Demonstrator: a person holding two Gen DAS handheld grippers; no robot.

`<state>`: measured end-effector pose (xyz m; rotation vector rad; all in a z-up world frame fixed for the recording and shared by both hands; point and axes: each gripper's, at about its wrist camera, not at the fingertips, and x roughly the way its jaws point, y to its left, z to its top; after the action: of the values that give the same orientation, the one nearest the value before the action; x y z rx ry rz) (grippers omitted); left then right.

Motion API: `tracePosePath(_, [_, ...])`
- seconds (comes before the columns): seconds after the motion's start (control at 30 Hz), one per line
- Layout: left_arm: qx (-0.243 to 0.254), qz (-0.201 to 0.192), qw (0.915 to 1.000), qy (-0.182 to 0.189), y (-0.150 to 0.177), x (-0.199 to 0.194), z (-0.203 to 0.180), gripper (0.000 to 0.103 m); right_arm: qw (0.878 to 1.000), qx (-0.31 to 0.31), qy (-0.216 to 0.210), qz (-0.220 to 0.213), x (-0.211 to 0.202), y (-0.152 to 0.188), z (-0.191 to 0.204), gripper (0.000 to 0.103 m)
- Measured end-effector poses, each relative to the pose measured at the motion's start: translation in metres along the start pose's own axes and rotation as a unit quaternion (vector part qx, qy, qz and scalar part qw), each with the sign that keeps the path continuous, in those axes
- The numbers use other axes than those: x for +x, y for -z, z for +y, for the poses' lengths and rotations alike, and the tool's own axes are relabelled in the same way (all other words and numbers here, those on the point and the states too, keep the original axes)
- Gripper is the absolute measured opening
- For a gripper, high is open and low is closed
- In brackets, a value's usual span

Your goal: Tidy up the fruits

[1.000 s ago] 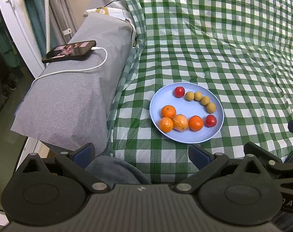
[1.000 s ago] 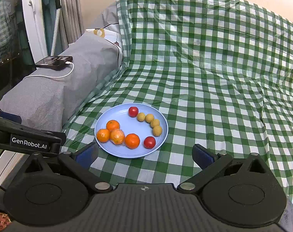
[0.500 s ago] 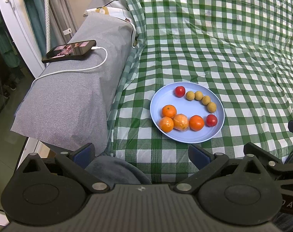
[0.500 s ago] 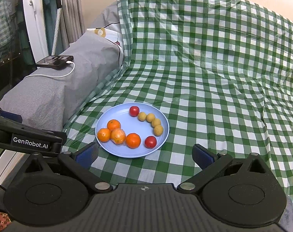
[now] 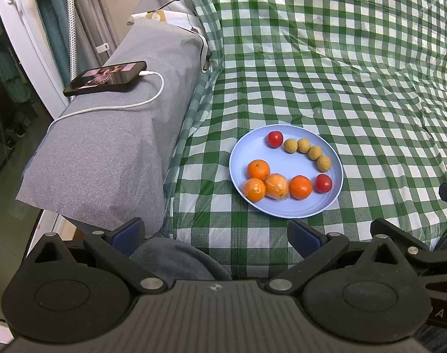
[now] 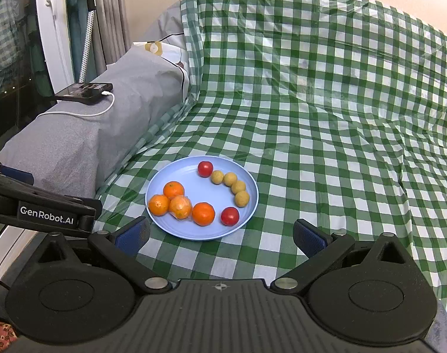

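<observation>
A light blue plate (image 5: 247,150) (image 6: 176,173) lies on the green checked cloth. On it are several oranges (image 5: 258,169) (image 6: 173,189), one wrapped in clear film (image 5: 277,186) (image 6: 180,206), two red tomatoes (image 5: 275,138) (image 5: 323,183) (image 6: 205,168) (image 6: 230,215) and a curved row of several small yellow-brown fruits (image 5: 303,145) (image 6: 230,179). My left gripper (image 5: 216,235) is open and empty, held back from the plate's near edge. My right gripper (image 6: 220,236) is open and empty, just before the plate's near rim.
A grey covered armrest (image 5: 105,147) (image 6: 91,135) runs along the left, with a phone (image 5: 105,78) (image 6: 83,92) and white charging cable (image 5: 129,106) on top. The checked cloth (image 5: 356,73) covers the sofa seat and back. The left gripper's body (image 6: 46,210) shows at the left of the right wrist view.
Both views have shifted very slightly. The fruits and plate have not moved, and both grippers stay open.
</observation>
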<state>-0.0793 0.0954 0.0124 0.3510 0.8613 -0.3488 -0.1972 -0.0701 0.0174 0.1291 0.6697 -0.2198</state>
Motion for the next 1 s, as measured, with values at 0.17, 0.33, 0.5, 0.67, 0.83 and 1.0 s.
tracePosePath(0.17, [0.001,0.0,1.0,0.0,-0.0002,0.0003,0.0006,0.103,1.0,0.001,0.0,0.0,0.0,0.0,0.0,0.102])
tracePosePath(0.33, [0.0,0.0,1.0,0.0,-0.0005,0.0,0.0001,0.103,1.0,-0.001,-0.001,0.0,-0.0004,0.0,-0.0018,0.102])
tracePosePath(0.5, [0.001,0.001,1.0,-0.001,-0.0015,0.0008,0.0004,0.103,1.0,0.0,-0.001,0.001,-0.0002,0.0,-0.0015,0.102])
tracePosePath(0.67, [0.001,0.0,1.0,-0.001,-0.0013,0.0006,0.0,0.103,1.0,0.0,-0.001,0.001,0.0,0.0,-0.0017,0.102])
tracePosePath(0.83, [0.001,0.001,1.0,-0.002,-0.0012,0.0003,-0.0003,0.103,1.0,0.0,-0.002,0.001,0.0004,0.0001,-0.0019,0.102])
tracePosePath(1.0, [0.004,0.0,1.0,-0.004,-0.0018,0.0022,0.0008,0.103,1.0,0.0,-0.002,0.001,0.0003,0.0001,-0.0026,0.102])
